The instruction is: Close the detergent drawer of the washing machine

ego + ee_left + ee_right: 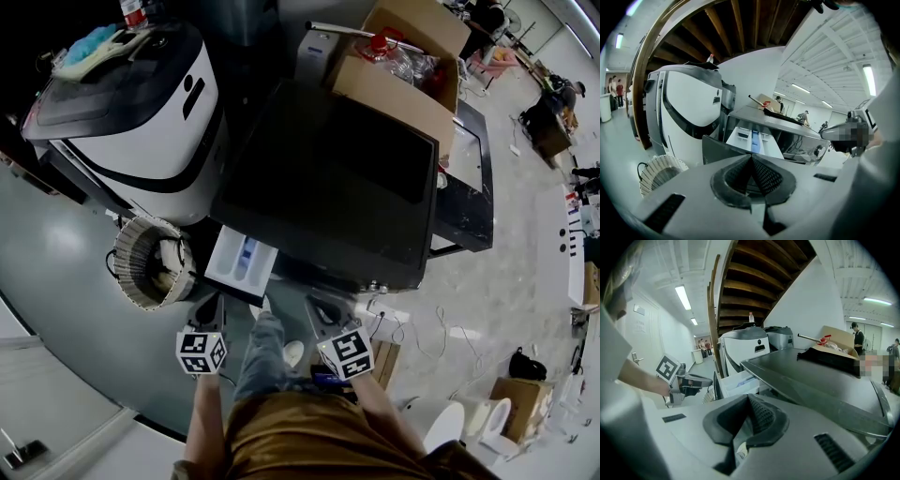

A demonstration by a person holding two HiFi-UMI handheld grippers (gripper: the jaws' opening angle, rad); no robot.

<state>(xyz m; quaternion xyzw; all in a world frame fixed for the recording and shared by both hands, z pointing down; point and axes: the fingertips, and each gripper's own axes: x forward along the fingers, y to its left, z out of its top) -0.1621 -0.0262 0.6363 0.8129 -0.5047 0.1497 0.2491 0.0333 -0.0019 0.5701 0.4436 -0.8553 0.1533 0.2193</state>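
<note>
Head view: left tool and right tool, both pressed together empty, seemingly poised to push the open detergent drawer in.

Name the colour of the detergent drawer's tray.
The detergent drawer is white with a blue insert; best in left gripper view.

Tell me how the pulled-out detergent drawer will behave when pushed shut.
The detergent drawer looks like rigid white plastic, so it should probably slide straight in, not flex. It sits in the washing machine, likely too heavy to shift.
</note>
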